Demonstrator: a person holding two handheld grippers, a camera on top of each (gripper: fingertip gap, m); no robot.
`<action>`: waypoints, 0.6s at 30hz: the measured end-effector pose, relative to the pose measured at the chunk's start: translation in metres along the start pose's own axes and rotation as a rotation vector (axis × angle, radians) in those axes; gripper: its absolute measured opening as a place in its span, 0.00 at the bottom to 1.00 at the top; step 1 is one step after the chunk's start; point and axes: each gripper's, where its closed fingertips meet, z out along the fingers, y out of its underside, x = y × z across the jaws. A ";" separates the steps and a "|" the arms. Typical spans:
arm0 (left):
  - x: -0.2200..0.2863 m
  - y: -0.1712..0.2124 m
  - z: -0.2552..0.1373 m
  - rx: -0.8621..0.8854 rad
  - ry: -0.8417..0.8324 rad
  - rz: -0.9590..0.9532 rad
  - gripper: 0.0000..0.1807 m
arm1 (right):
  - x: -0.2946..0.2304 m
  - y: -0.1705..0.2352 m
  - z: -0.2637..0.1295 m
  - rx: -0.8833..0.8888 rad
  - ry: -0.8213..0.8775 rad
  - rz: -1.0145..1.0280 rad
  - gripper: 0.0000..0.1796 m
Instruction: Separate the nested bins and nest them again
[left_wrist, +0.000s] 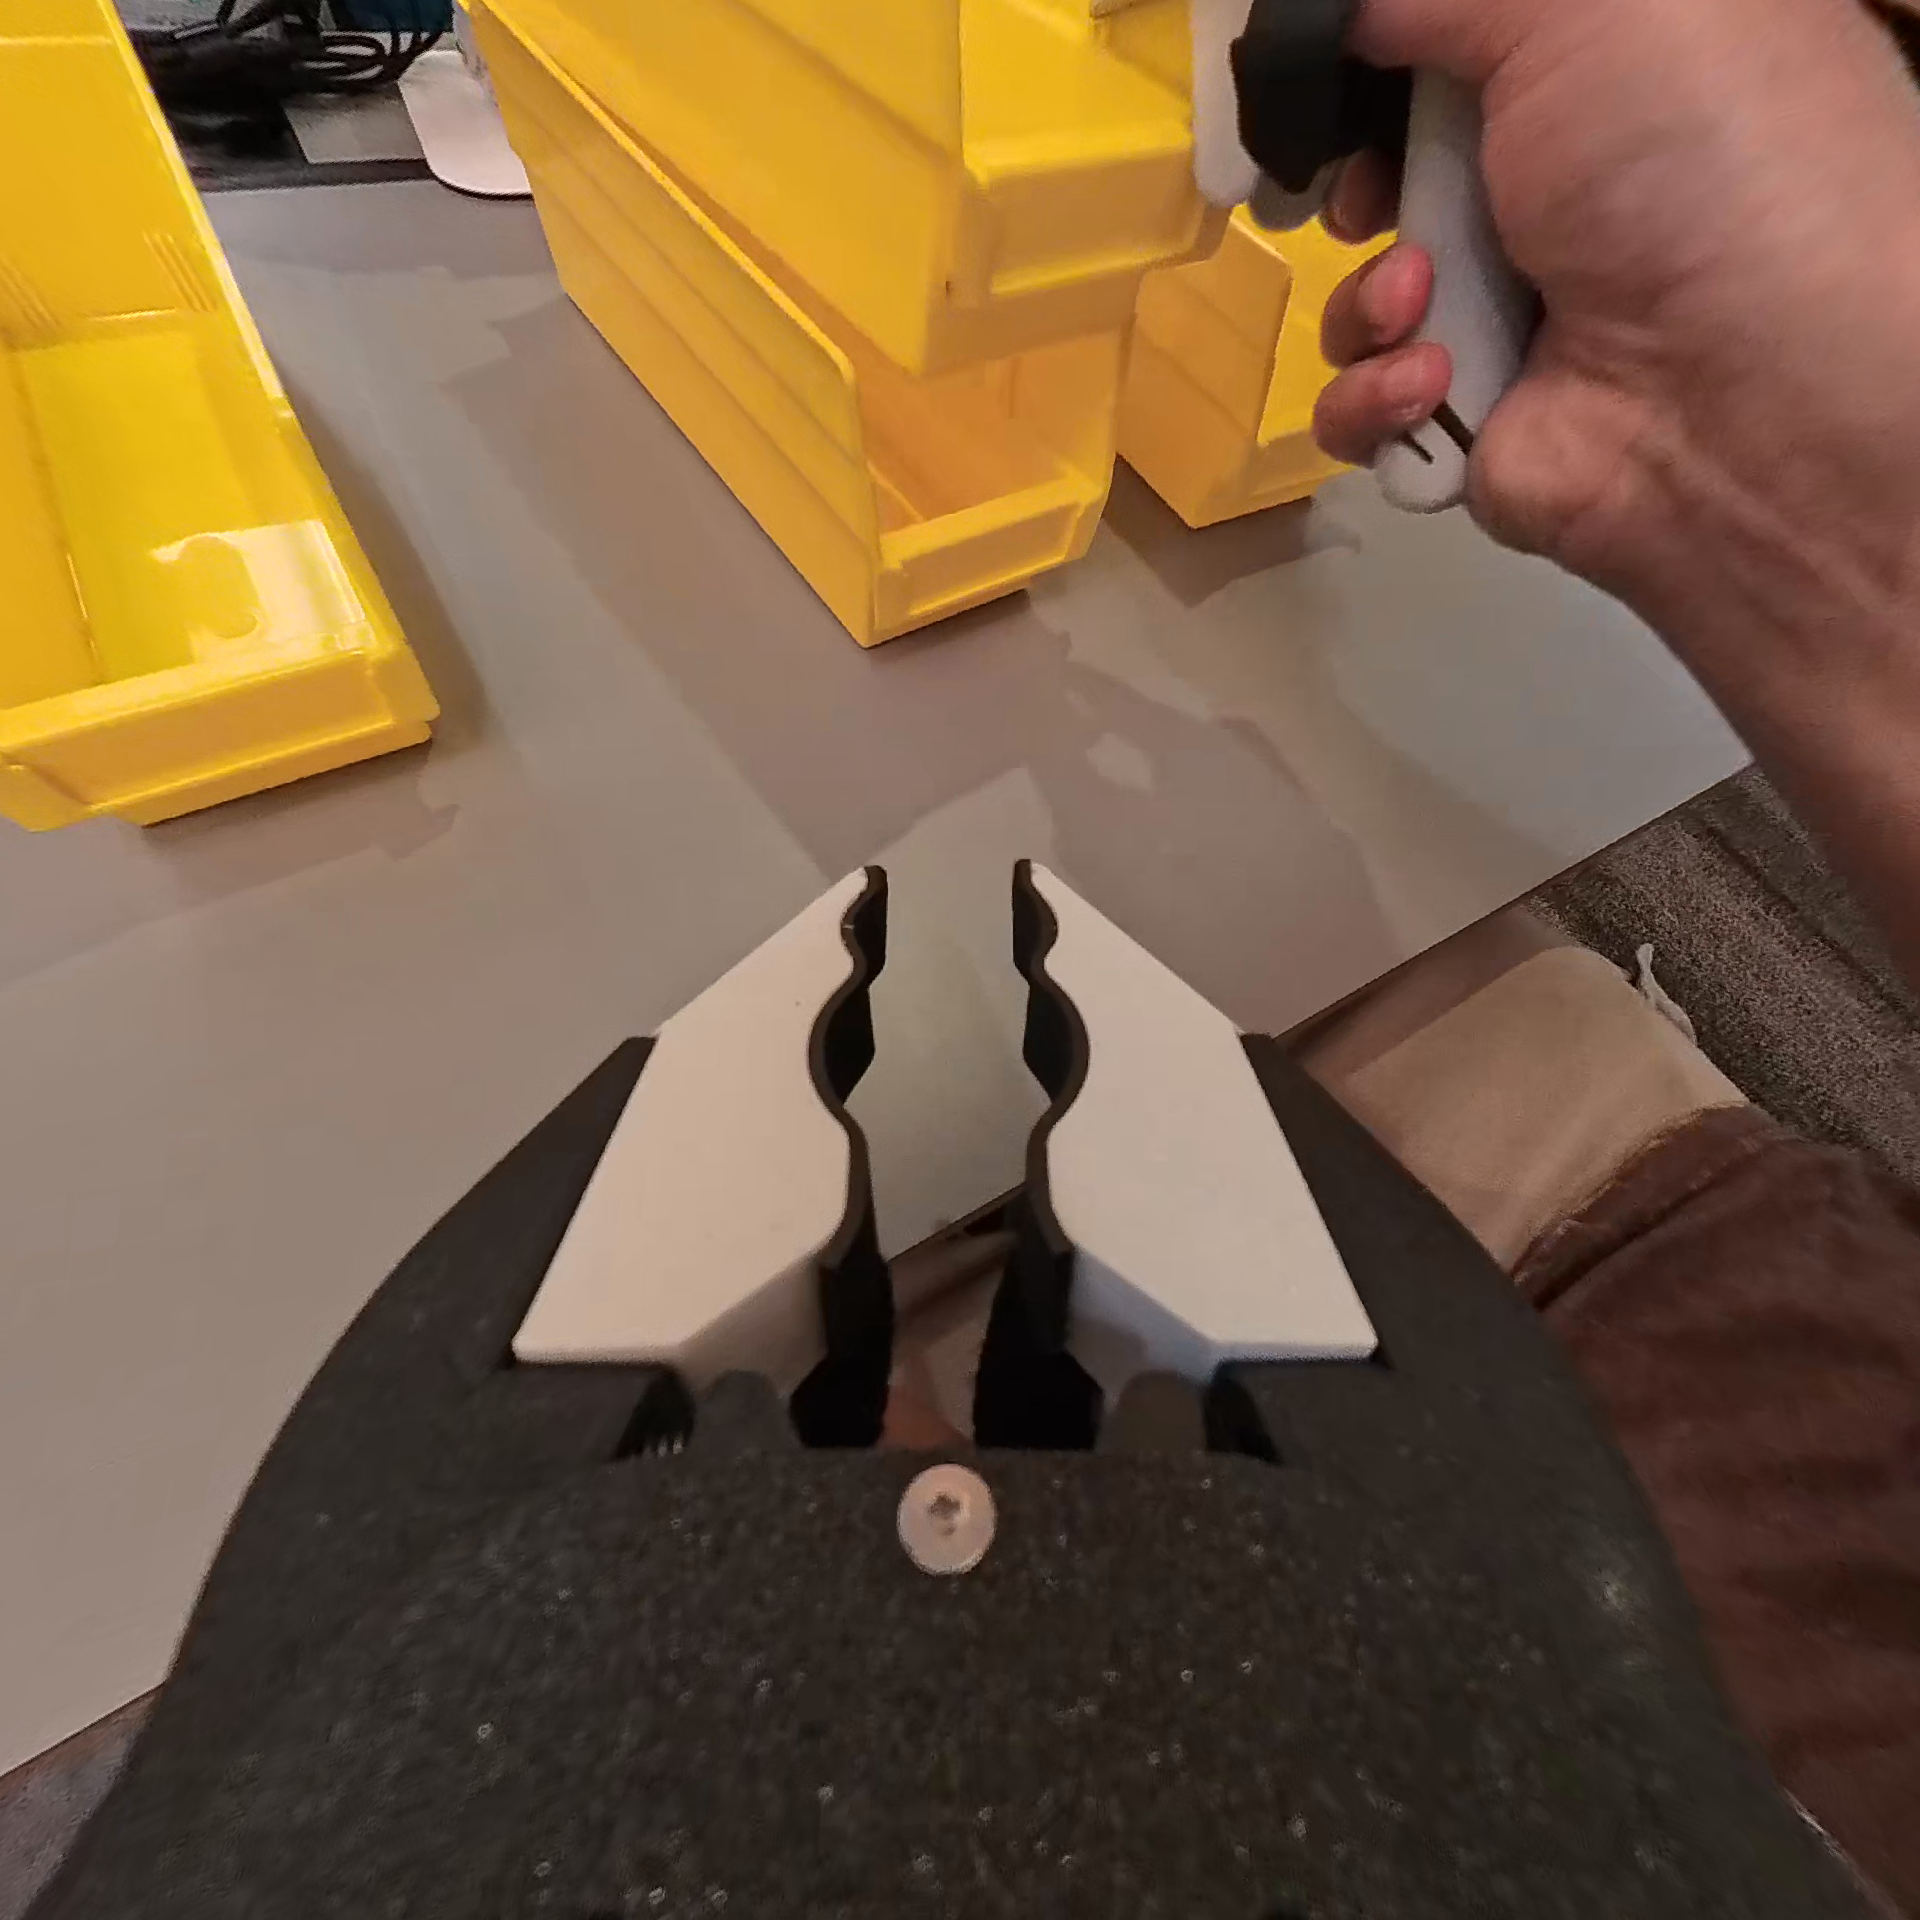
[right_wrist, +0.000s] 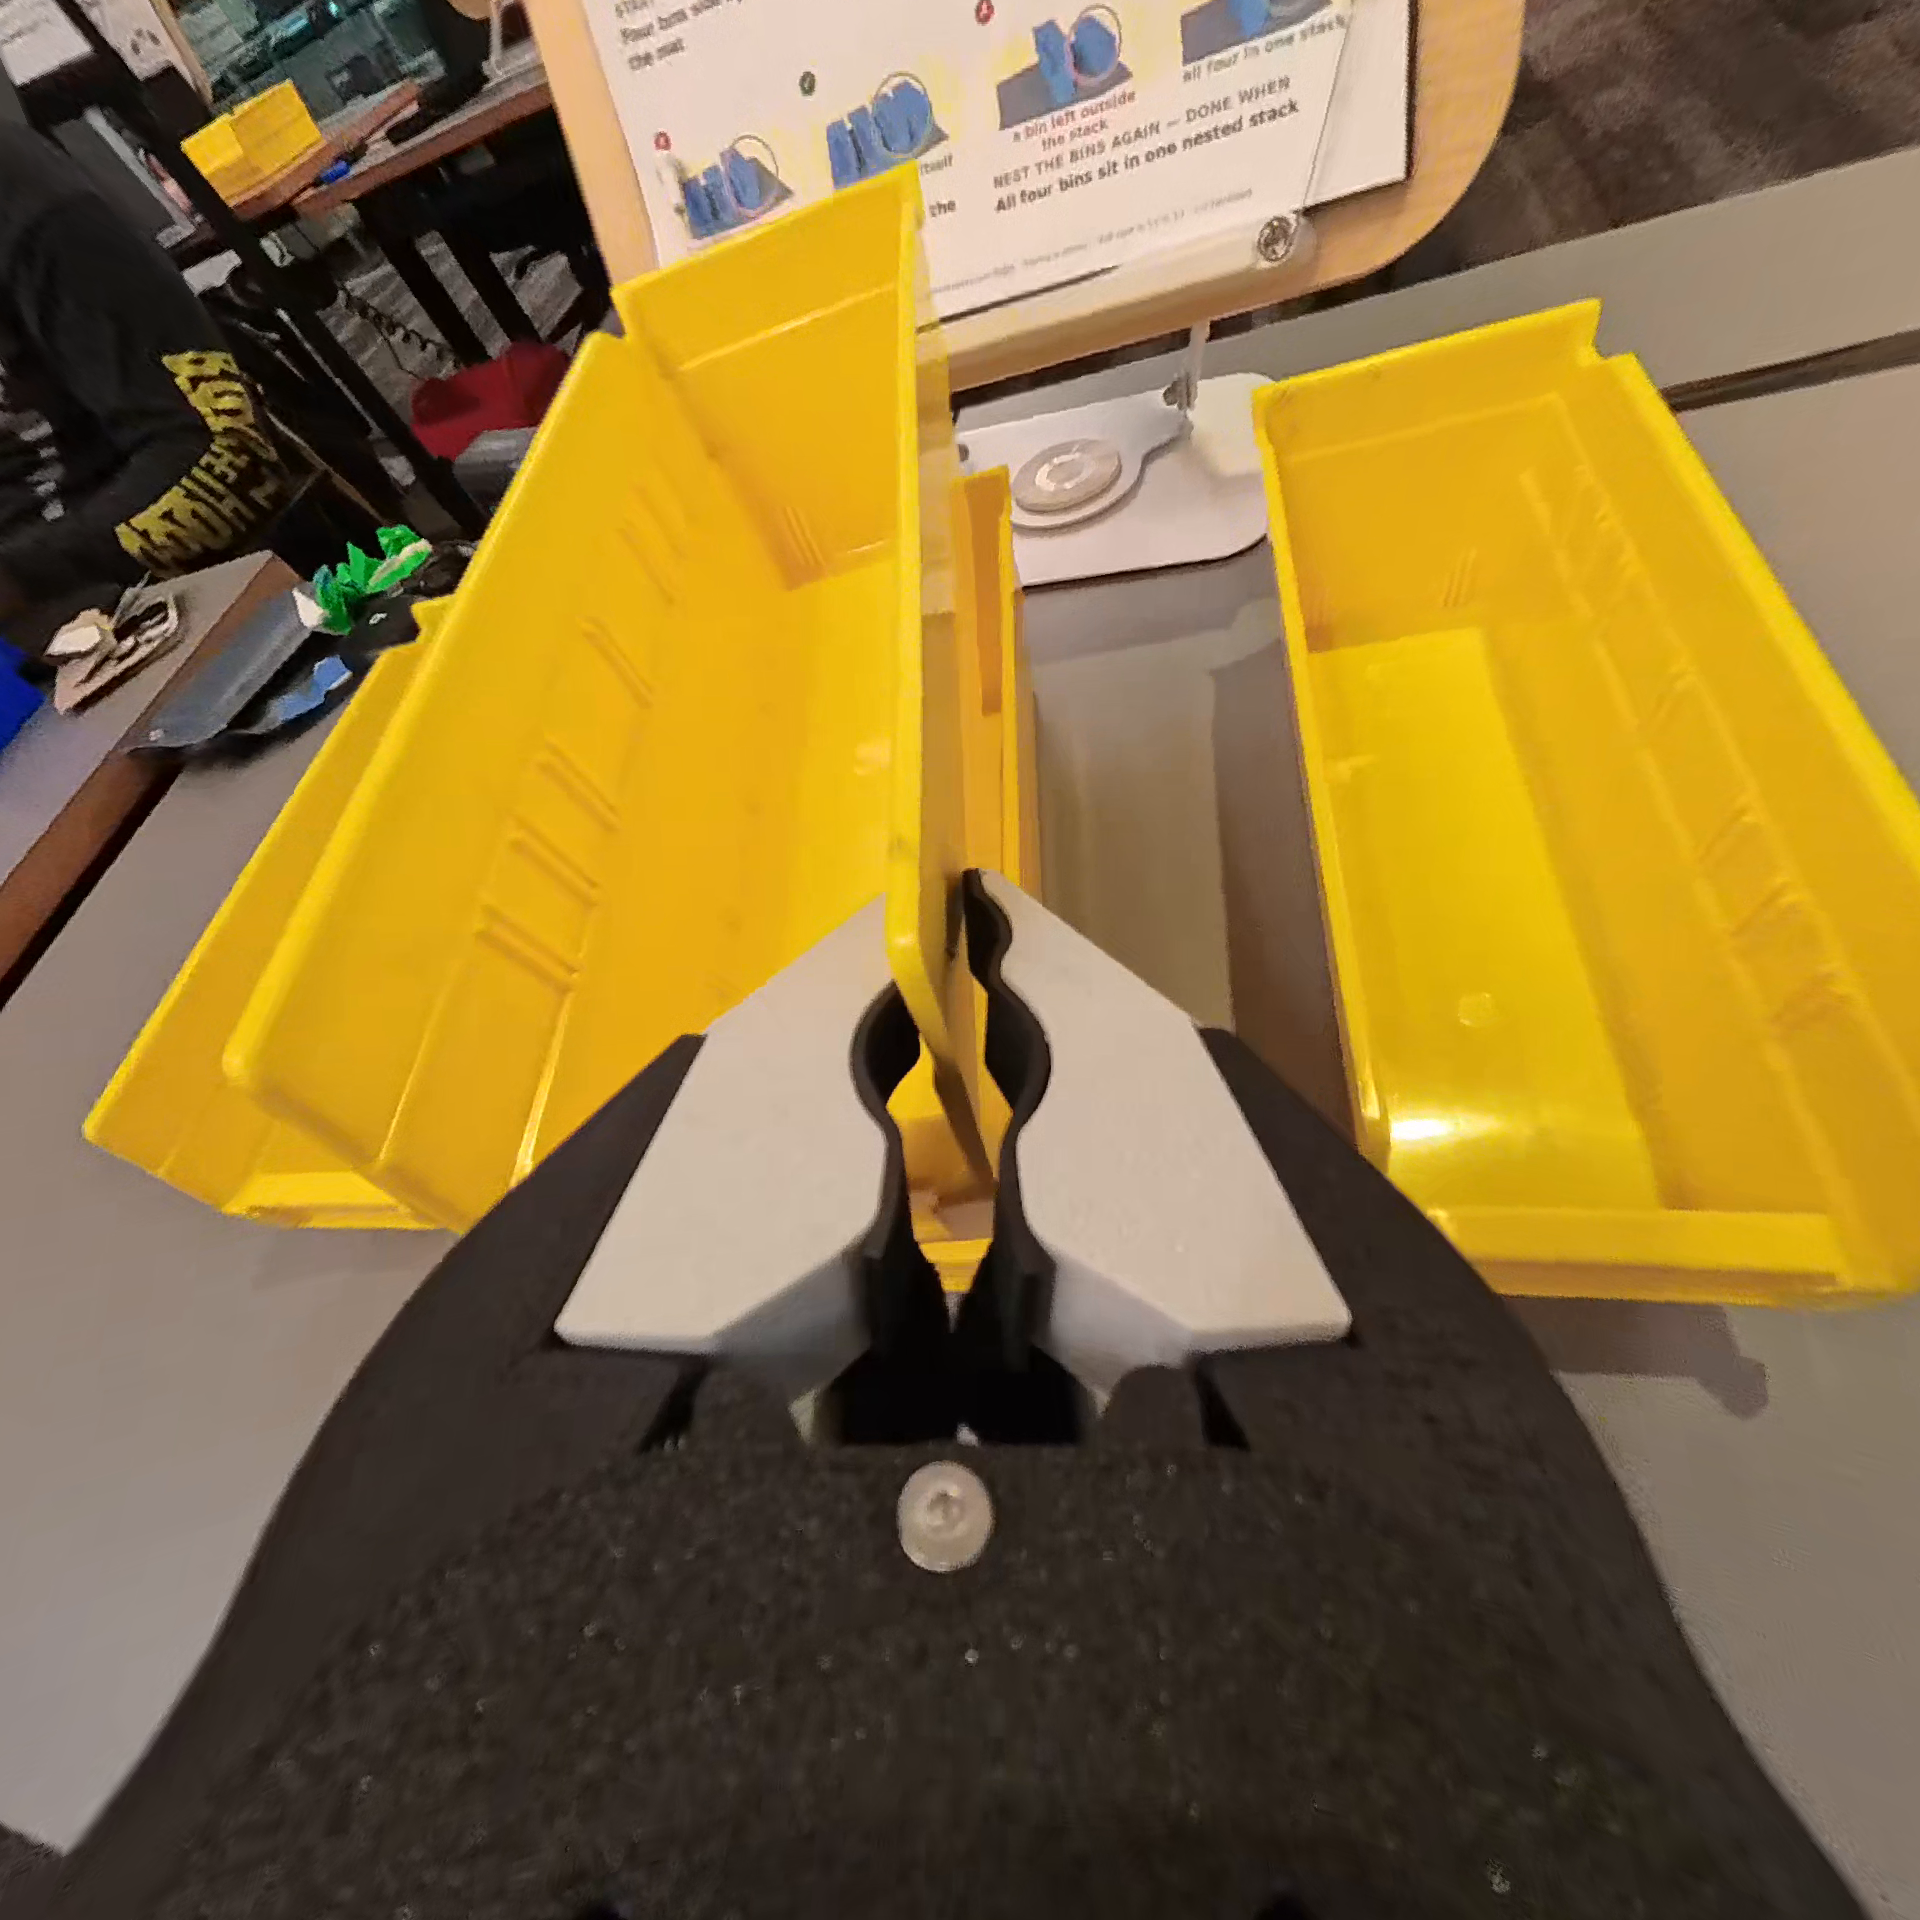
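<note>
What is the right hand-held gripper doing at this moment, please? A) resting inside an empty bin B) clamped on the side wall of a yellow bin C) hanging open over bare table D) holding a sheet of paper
B: in the right wrist view the right hand-held gripper has its fingers closed on the thin side wall of the yellow bin, which sits tilted in another bin.

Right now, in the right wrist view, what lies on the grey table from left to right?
Tilted yellow bin gripped at its wall, over a lower bin → white stand base → separate yellow bin.
</note>
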 end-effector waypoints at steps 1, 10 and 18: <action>0.001 0.000 0.000 -0.001 0.000 0.003 0.12 | 0.002 0.002 0.002 0.000 0.005 0.024 0.02; 0.001 0.000 0.000 -0.002 0.003 0.004 0.12 | 0.003 0.029 0.021 0.004 0.056 -0.009 0.03; 0.002 0.001 0.001 -0.005 0.002 0.011 0.12 | 0.006 0.038 0.026 0.044 0.066 -0.004 0.03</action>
